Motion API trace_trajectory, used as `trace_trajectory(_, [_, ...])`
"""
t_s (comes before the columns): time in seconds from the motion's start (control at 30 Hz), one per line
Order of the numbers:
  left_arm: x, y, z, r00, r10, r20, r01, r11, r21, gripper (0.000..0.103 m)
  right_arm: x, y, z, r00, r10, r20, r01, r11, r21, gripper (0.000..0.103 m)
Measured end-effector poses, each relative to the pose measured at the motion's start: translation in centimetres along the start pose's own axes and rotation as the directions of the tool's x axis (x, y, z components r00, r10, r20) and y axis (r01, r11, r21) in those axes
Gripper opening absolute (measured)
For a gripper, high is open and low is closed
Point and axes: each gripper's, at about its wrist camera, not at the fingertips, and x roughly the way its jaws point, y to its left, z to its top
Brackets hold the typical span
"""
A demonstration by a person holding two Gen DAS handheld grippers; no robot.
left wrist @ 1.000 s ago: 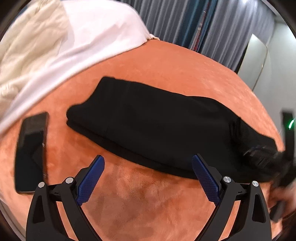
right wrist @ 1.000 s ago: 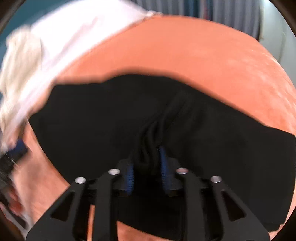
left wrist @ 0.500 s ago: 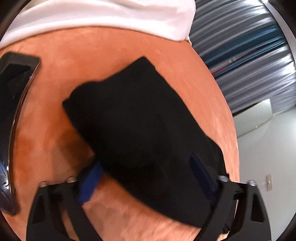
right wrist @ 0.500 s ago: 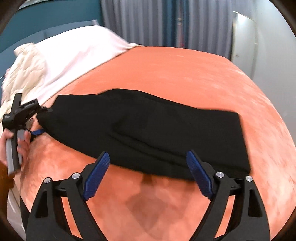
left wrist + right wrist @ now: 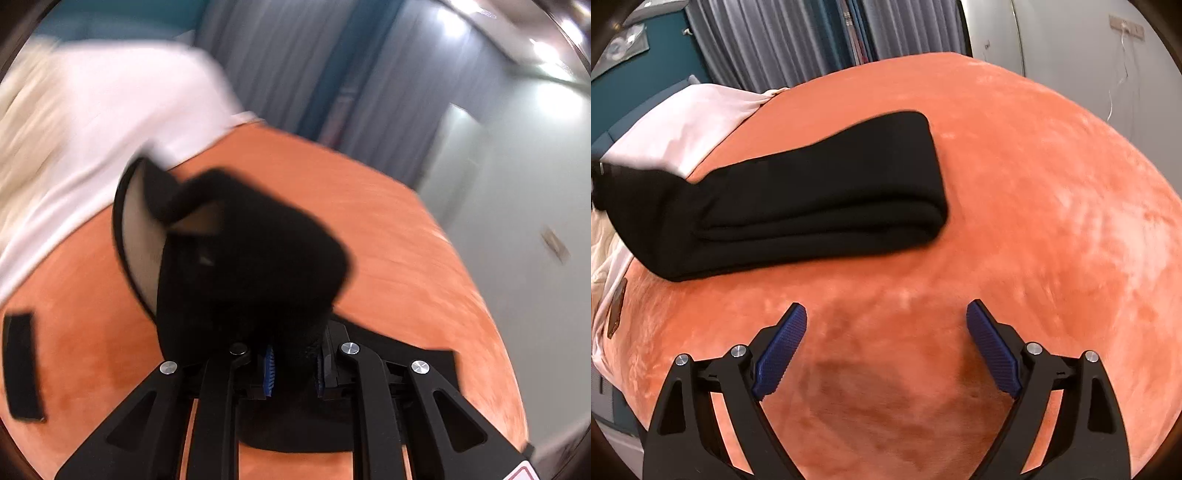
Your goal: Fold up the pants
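Nearest to us in the left wrist view, the left tool (image 5: 294, 365) has its two blue pads drawn close together with a bunch of the black pants (image 5: 251, 266) pinched between them. From that grip the cloth rises in a blurred, raised mass directly ahead of the fingers, one end curling up so that a pale inner lining shows along its left edge. A flat part of the same garment lies on the orange bedspread (image 5: 406, 229) under and to the right of the tool.

In the right wrist view, the right tool (image 5: 886, 350) stands wide open, its blue pads well apart and nothing between them; only bare orange bedspread (image 5: 1034, 206) lies under it. The pants (image 5: 820, 199) sit ahead and to the left of this tool, apart from its fingers, as a long folded band with stacked layers along the near edge and a rounded fold at the right end. Their left end lifts off the bed toward the frame edge.

Farther left on the bedspread lies a dark flat phone (image 5: 22, 365). Beyond are a white sheet (image 5: 110, 110) and grey curtains (image 5: 783, 40).
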Motion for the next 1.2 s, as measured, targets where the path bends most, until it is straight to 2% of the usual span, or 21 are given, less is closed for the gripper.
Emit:
trace_trajectory(0.1, [1.0,-8.4,-1.7,0.996,-0.085,-0.033,0.089,0.986,0.140,0.013,-0.1,-1.3,-0.5,0.999,0.034,0.022,-0.034,0.999,-0.009,0.086])
trace_trajectory(0.17, [3.4,-13.4,-4.3,0.985,-0.123,-0.120,0.146,0.969,0.201,0.013,-0.1,-1.4,-0.5,0.999,0.043,0.026,-0.043,0.999,-0.018,0.086])
trace_trajectory(0.23, [6.7,-16.4,-7.3,0.969,-0.114,-0.218,0.162,0.962,0.221,0.015,-0.1,-1.9,-0.5,0.997,0.065,0.032,-0.064,0.998,-0.023,0.086])
trace_trajectory(0.3, [10.4,-18.0,-10.7,0.942,-0.070,-0.328,0.153,0.960,0.234,0.019,-0.3,-2.7,-0.8,0.995,0.090,0.034,-0.090,0.996,-0.022,0.086])
trace_trajectory(0.37, [13.4,-18.4,-14.3,0.900,0.000,-0.436,0.113,0.966,0.234,0.022,-0.4,-3.2,-0.7,0.993,0.108,0.039,-0.107,0.994,-0.020,0.086])
trace_trajectory(0.4, [13.4,-18.5,-14.8,0.907,0.009,-0.421,0.103,0.965,0.241,0.022,-0.6,-3.6,-0.8,0.992,0.119,0.040,-0.118,0.993,-0.019,0.086])
trace_trajectory(0.43, [12.4,-18.9,-15.1,0.932,0.019,-0.361,0.087,0.958,0.274,0.022,-0.6,-3.9,-0.8,0.989,0.138,0.044,-0.137,0.990,-0.021,0.086])
trace_trajectory(0.47, [11.4,-19.3,-15.1,0.945,0.025,-0.326,0.083,0.946,0.312,0.024,-0.7,-4.2,-0.9,0.986,0.157,0.048,-0.156,0.988,-0.022,0.086])
trace_trajectory(0.5, [10.6,-19.6,-14.7,0.950,0.021,-0.312,0.085,0.943,0.322,0.026,-0.6,-4.4,-0.9,0.984,0.172,0.050,-0.172,0.985,-0.018,0.087])
trace_trajectory(0.53, [9.9,-19.5,-14.1,0.952,-0.002,-0.307,0.102,0.946,0.309,0.036,-0.6,-4.8,-0.8,0.979,0.199,0.054,-0.199,0.980,-0.004,0.088])
trace_trajectory(0.57, [9.0,-19.5,-13.3,0.953,-0.051,-0.300,0.139,0.950,0.279,0.062,-0.5,-5.1,-0.7,0.973,0.222,0.057,-0.223,0.975,0.010,0.090])
trace_trajectory(0.6, [8.2,-19.4,-12.6,0.952,-0.098,-0.289,0.173,0.953,0.249,0.075,-0.4,-5.4,-0.6,0.969,0.240,0.060,-0.241,0.970,0.021,0.090])
trace_trajectory(0.63, [7.5,-19.4,-11.7,0.951,-0.143,-0.273,0.207,0.953,0.220,0.093,-0.2,-5.6,-0.4,0.966,0.251,0.063,-0.254,0.967,0.030,0.090])
trace_trajectory(0.67, [7.0,-19.6,-11.0,0.949,-0.174,-0.262,0.231,0.951,0.205,0.093,-0.2,-5.6,-0.4,0.965,0.256,0.064,-0.258,0.966,0.032,0.090])
trace_trajectory(0.73, [5.7,-19.8,-9.7,0.951,-0.187,-0.245,0.239,0.950,0.203,0.092,-0.2,-5.7,-0.3,0.964,0.259,0.065,-0.262,0.964,0.034,0.090])
trace_trajectory(0.8, [3.3,-19.4,-8.2,0.961,-0.222,-0.164,0.253,0.946,0.201,0.091,-0.7,-6.2,-0.1,0.963,0.260,0.072,-0.265,0.962,0.070,0.090])
trace_trajectory(0.83, [3.3,-19.9,-7.4,0.968,-0.210,-0.138,0.235,0.950,0.207,0.092,-1.4,-6.8,0.0,0.961,0.265,0.076,-0.271,0.958,0.091,0.090])
trace_trajectory(0.9, [1.8,-18.9,-6.3,0.981,-0.164,-0.099,0.183,0.957,0.226,0.092,-2.5,-8.1,1.4,0.958,0.272,0.092,-0.283,0.949,0.140,0.090])
trace_trajectory(0.97, [1.0,-16.9,-5.9,0.994,-0.085,-0.072,0.099,0.970,0.223,0.092,-3.4,-9.1,3.9,0.951,0.290,0.107,-0.304,0.940,0.156,0.090])
trace_trajectory(1.03, [0.8,-14.8,-6.2,0.998,-0.011,-0.065,0.024,0.977,0.210,0.092,-3.2,-9.4,6.9,0.950,0.296,0.095,-0.309,0.936,0.168,0.090])
trace_trajectory(1.2, [0.7,-8.8,-8.6,0.986,0.110,-0.125,-0.093,0.986,0.138,0.092,-0.3,-6.2,12.5,0.983,0.182,0.029,-0.183,0.983,0.032,0.090])
